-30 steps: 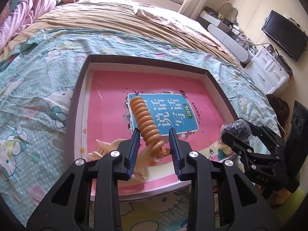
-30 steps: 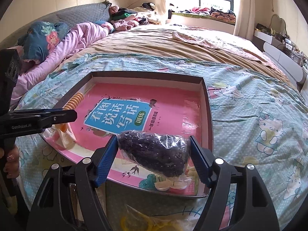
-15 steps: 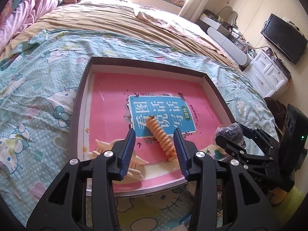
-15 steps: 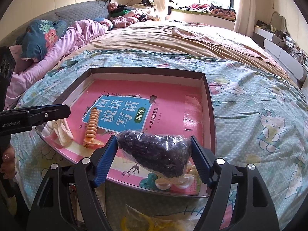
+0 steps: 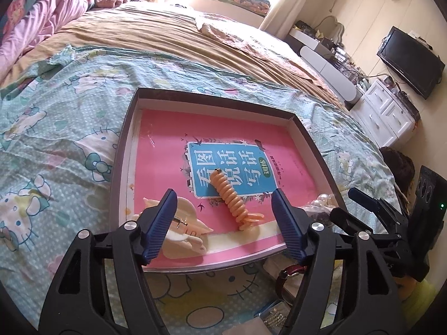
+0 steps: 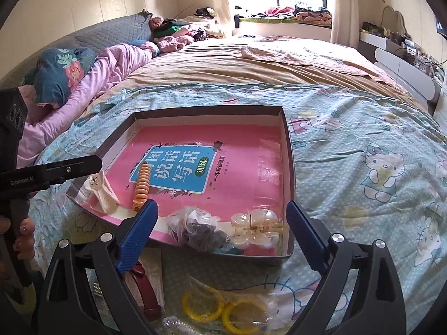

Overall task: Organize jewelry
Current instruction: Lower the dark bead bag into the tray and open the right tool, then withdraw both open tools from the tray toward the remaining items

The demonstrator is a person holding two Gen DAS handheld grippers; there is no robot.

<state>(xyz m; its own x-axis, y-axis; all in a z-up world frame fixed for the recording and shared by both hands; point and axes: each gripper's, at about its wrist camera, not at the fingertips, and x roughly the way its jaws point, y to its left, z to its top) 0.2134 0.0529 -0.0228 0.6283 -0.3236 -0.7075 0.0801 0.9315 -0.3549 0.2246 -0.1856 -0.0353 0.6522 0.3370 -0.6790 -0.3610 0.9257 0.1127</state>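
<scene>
Nearest, yellow rings (image 6: 215, 307) in plastic and a red strap (image 6: 146, 293) lie on the bed (image 6: 363, 139) before the tray (image 6: 289, 150). Right gripper (image 6: 220, 227) has just been opening, jaws wide, holding nothing; bead bag (image 6: 199, 230) lies loose in the tray's near edge, touching a clear clip (image 6: 255, 227). Left gripper (image 5: 223, 223) has also just been opening, empty; orange coil (image 5: 230, 199) rests on the pink book (image 5: 223, 150), cream clip (image 5: 181, 229) beside it.
</scene>
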